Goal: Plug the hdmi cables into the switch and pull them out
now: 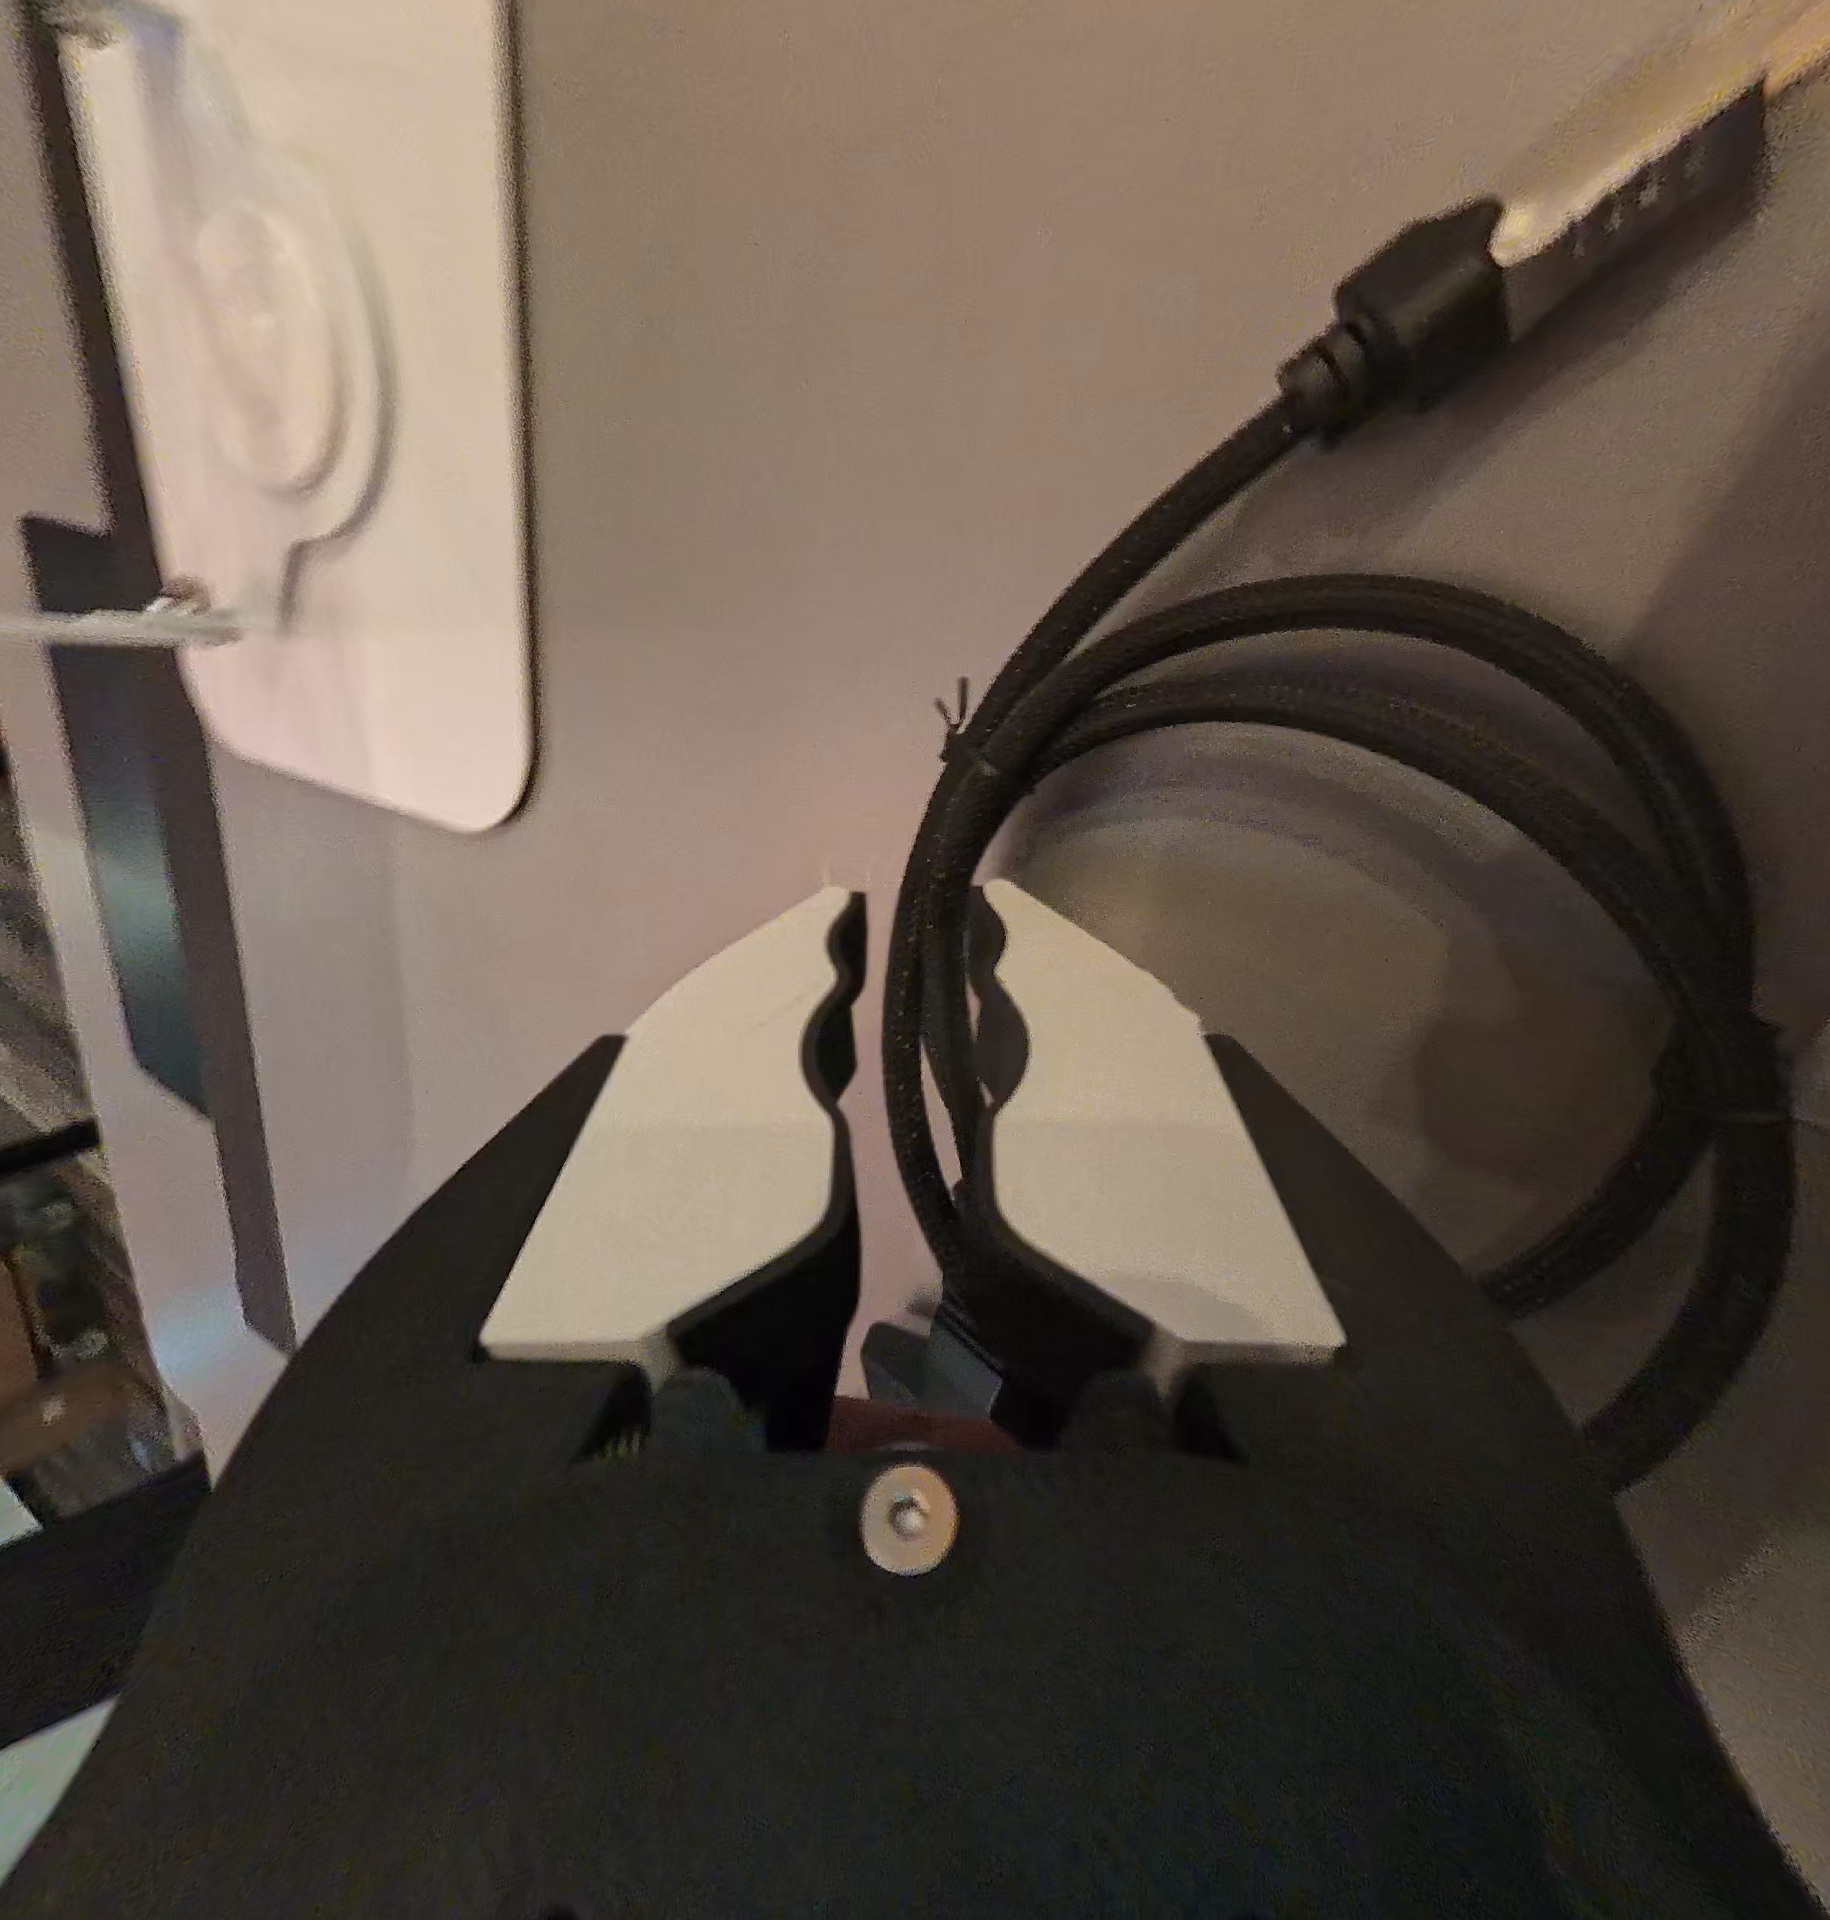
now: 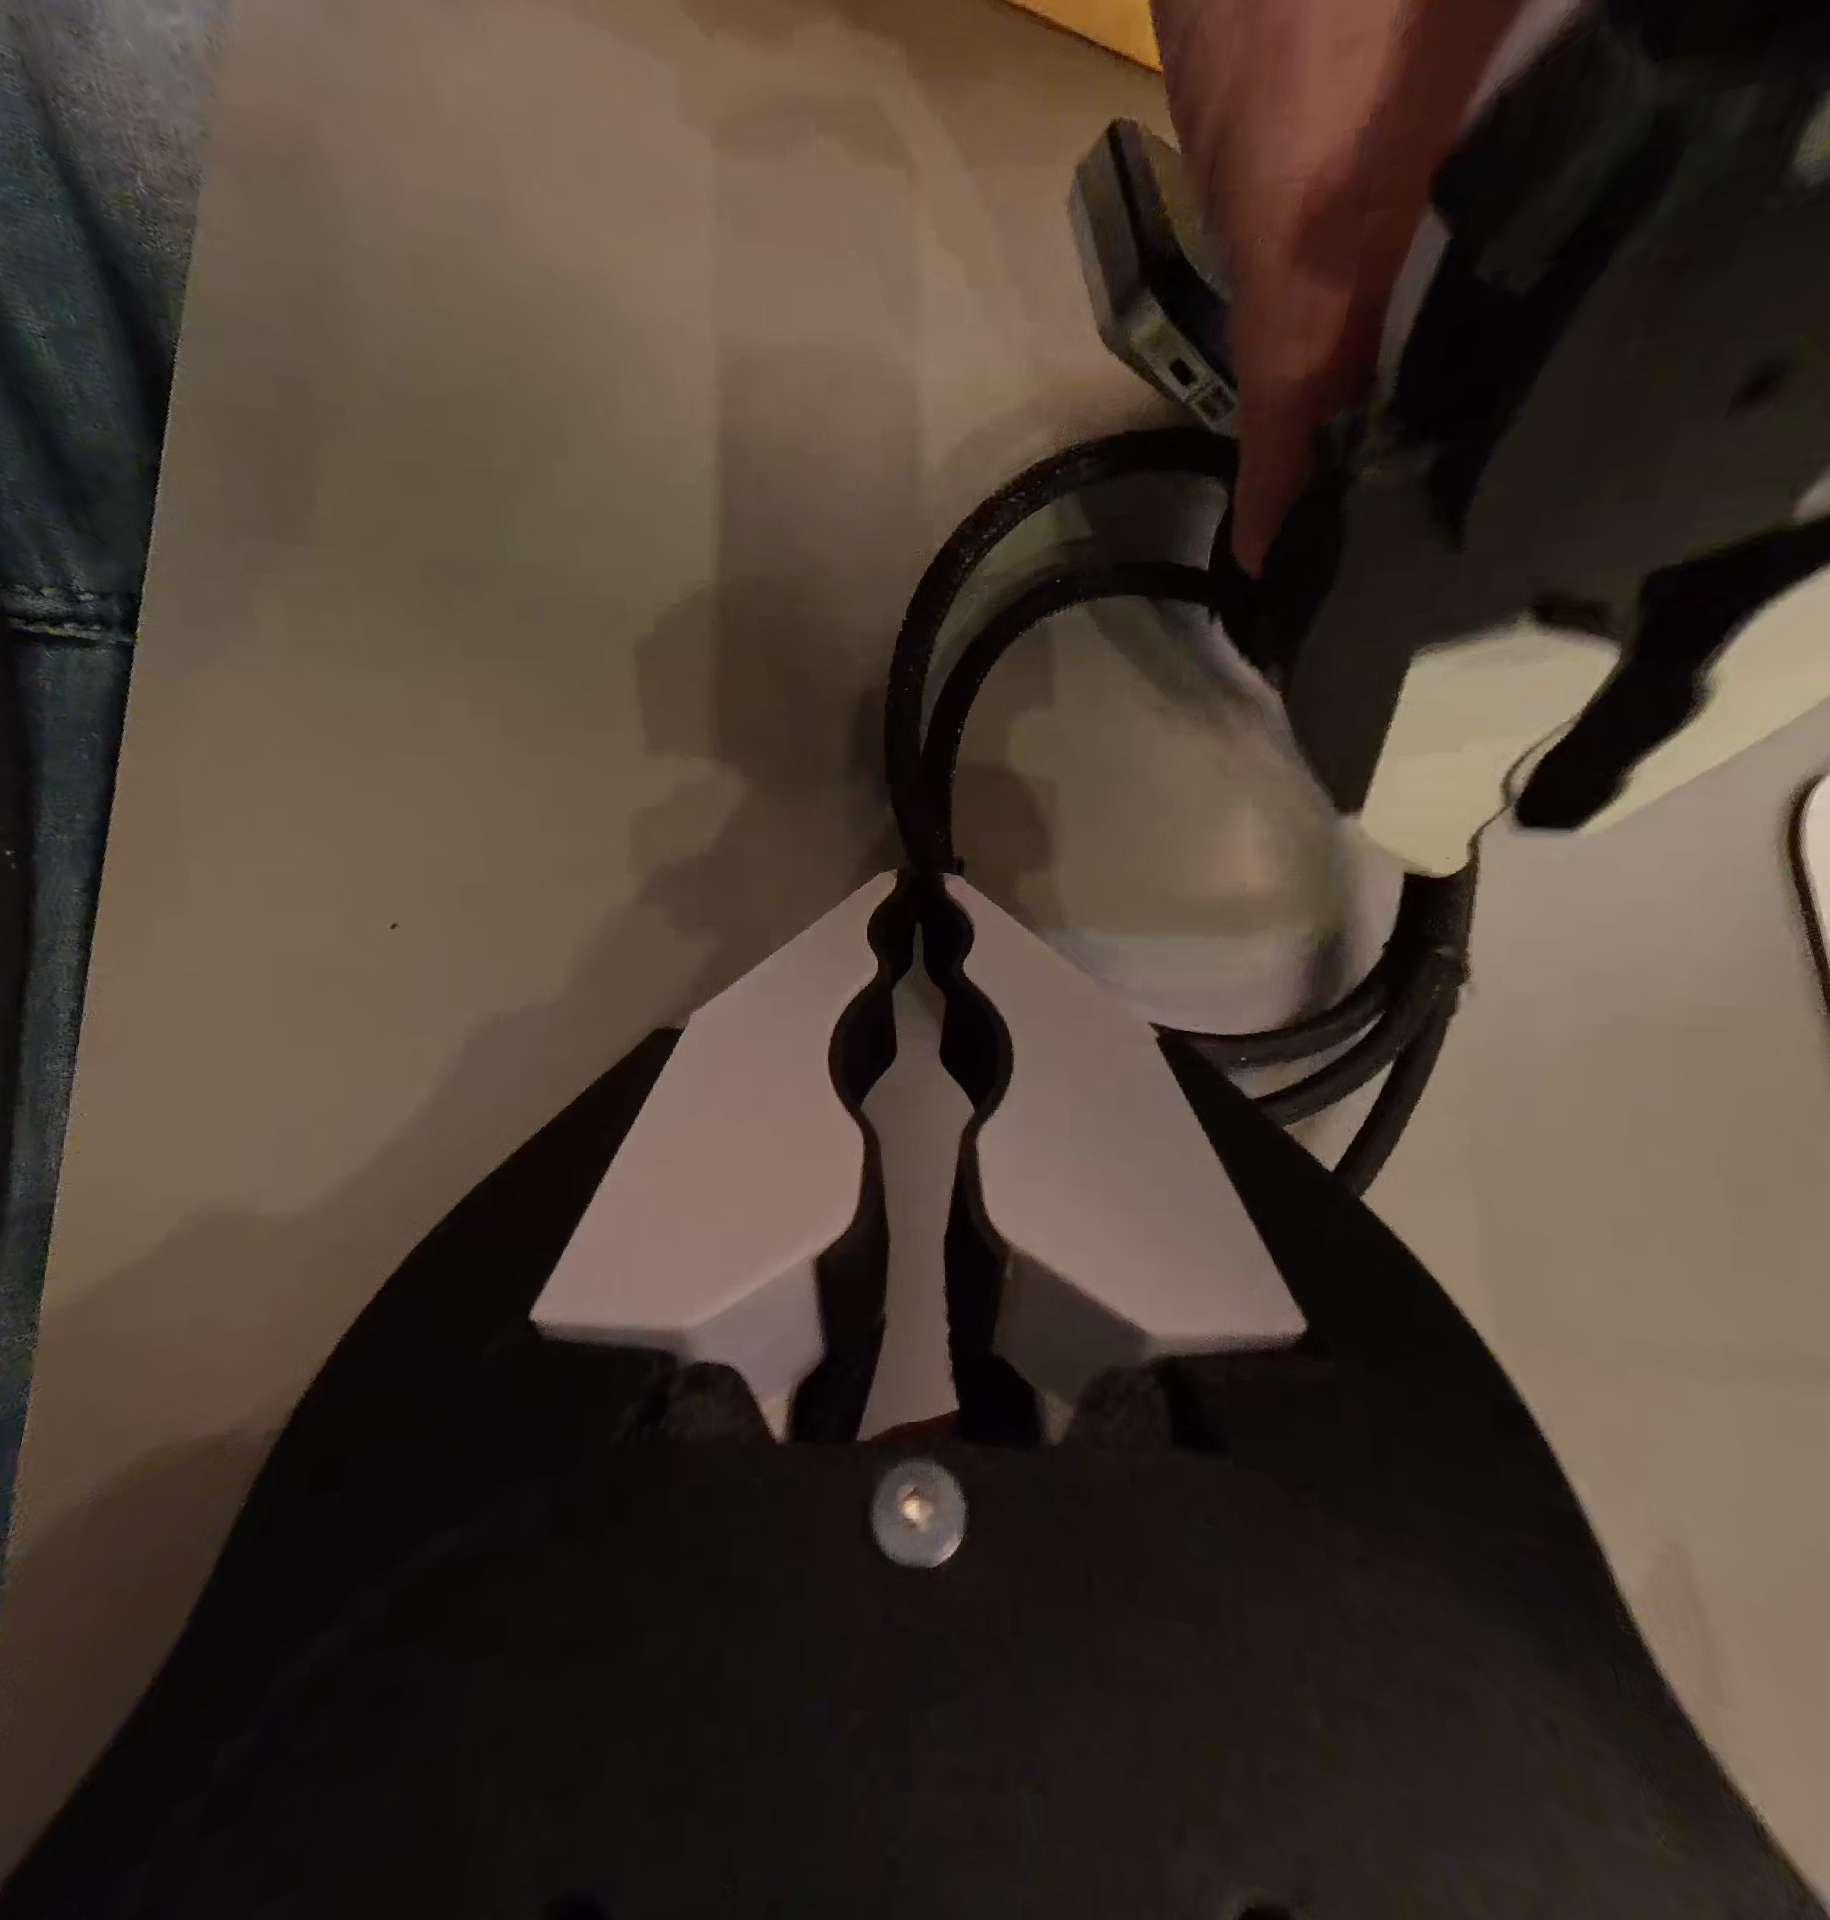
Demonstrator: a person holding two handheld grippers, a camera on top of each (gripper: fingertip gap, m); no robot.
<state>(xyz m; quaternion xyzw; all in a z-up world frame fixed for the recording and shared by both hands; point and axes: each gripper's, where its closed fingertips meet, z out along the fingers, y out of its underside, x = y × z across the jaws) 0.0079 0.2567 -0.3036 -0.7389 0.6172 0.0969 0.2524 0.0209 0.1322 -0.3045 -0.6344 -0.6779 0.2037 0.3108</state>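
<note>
A: Running from the plug (image 1: 1410, 312) seated in the switch (image 1: 1638, 187) at upper right, the cable coil (image 1: 1306, 665) is looping down to frame centre.

B: Left gripper (image 1: 921, 904) is sitting slightly open, strands passing between its fingers, no clamp. Right gripper (image 2: 923, 894) is pinching the coil's tie point (image 2: 932, 868) at its tips.

A: Plug axis is pointing up-right. Left is looking nearer.
</note>
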